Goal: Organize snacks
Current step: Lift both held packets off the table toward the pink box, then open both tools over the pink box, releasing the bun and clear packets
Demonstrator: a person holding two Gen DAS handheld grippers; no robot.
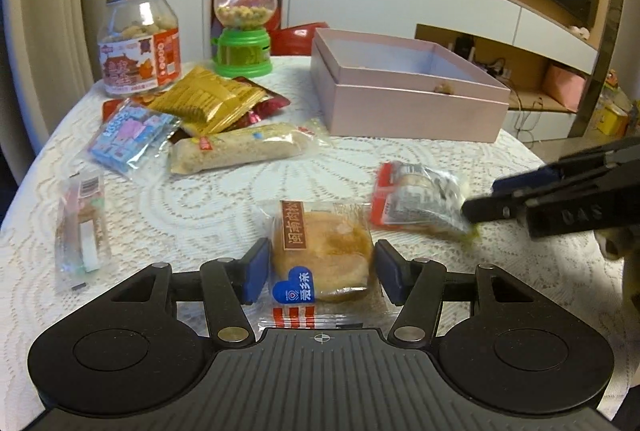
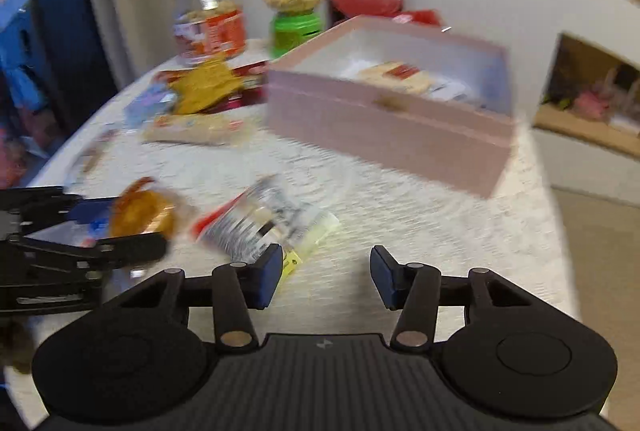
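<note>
Between my left gripper's (image 1: 322,273) spread fingers lies a wrapped round pastry (image 1: 322,263) on the lace tablecloth (image 1: 224,207); the pads sit just beside its wrapper without pressing it. My right gripper (image 2: 324,277) is also open and holds nothing, with a red and clear snack packet (image 2: 260,221) just ahead of its left finger. Further back stands an open pink box (image 2: 384,135) with packets inside, and loose snacks (image 1: 208,119) lie near a jar (image 1: 138,39) and a green candy dispenser (image 1: 244,27).
</note>
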